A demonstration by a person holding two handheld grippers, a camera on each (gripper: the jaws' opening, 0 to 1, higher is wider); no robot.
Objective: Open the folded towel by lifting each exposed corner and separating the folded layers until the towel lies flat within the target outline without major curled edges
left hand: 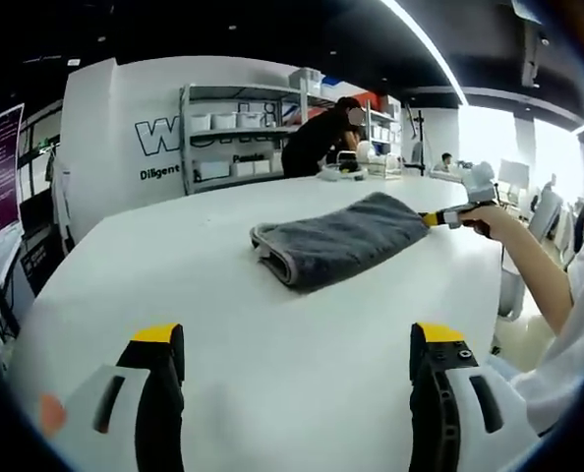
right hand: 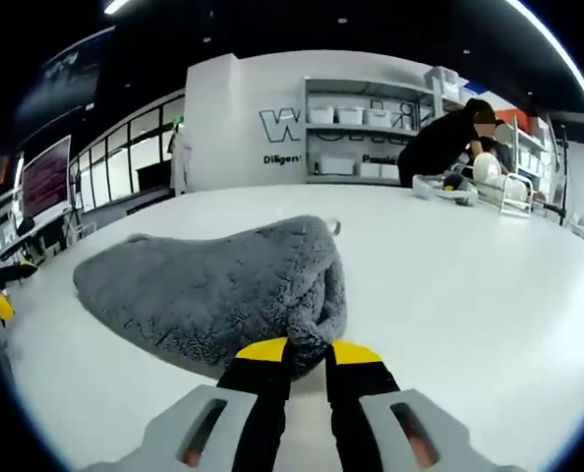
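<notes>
towel (left hand: 339, 241): folded, grey, lying mid-surface (left hand: 174, 265) | right tongs (right hand: 307, 352): nearly closed, pinching towel's near edge, apparently to lift a layer | left tongs (left hand: 297, 344): held apart, well clear, nothing gripped

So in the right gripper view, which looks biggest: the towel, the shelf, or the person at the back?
1. Towel, by far, though it lies nearest the camera.
2. Shelf.
3. Person, looks smaller than the shelf; both stand far back.
</notes>
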